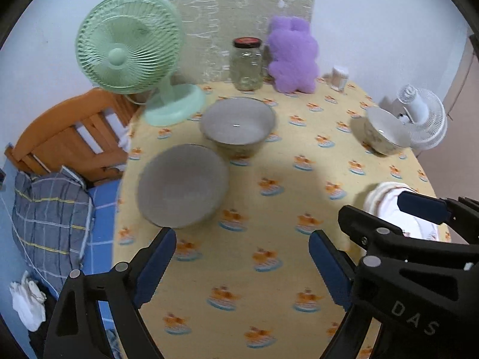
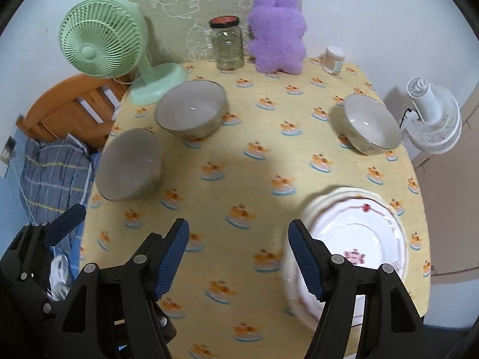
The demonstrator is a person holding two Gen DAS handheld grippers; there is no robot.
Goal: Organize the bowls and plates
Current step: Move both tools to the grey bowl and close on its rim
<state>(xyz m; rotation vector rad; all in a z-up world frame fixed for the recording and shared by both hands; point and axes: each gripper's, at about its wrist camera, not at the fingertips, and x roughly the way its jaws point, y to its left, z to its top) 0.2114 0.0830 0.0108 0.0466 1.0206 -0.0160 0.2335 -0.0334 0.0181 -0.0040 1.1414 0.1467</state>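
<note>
Near bowl [image 1: 182, 185]: ahead-left of left gripper [image 1: 242, 257], nearer arm. Plates [image 2: 356, 239]: beside right gripper [image 2: 239, 257]. Fingers on both released, empty.

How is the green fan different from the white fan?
The green fan stands on the yellow table, at its back left corner; the white fan sits off the table's right edge. The green fan's grille faces us, while the white fan shows its back and tilts. Both are round, caged fans.
</note>
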